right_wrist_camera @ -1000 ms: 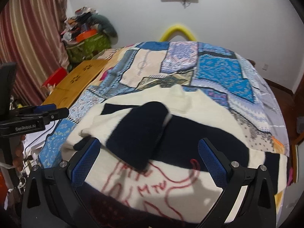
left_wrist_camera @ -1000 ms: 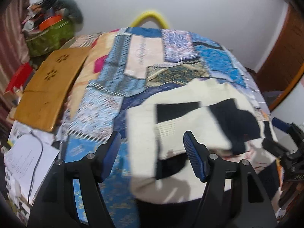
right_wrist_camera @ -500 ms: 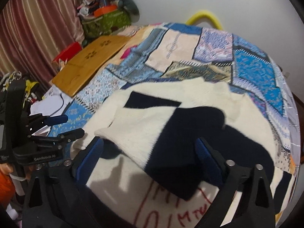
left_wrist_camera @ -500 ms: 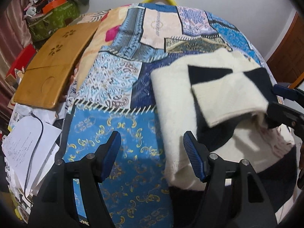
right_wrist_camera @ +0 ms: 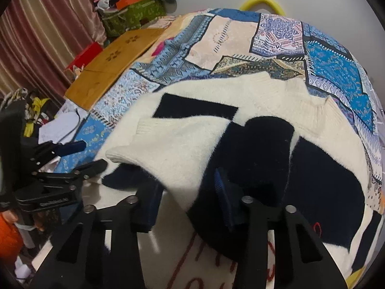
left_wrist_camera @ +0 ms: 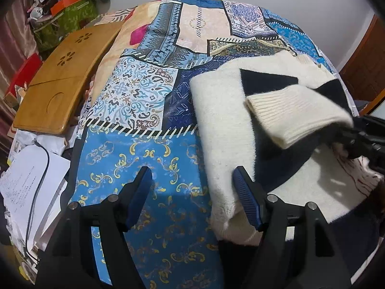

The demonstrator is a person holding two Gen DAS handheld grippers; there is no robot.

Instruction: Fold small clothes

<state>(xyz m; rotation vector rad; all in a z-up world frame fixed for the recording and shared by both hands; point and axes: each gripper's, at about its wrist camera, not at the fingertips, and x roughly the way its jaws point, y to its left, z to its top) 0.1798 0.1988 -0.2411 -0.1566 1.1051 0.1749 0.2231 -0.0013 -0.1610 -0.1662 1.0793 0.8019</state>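
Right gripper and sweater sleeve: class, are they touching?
Touching. The right wrist view shows the right gripper, just closing, with the cream-and-black sweater sleeve bunched between its blue pads.

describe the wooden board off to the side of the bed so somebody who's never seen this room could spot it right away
Start at the bed with the blue patchwork bedspread. Along its left edge, between the bedspread and the striped curtain, lies the wooden board, below the green patterned box piled with clutter. It is the only plain honey-brown slab there, with flower-shaped cutouts and a round recess near one end.
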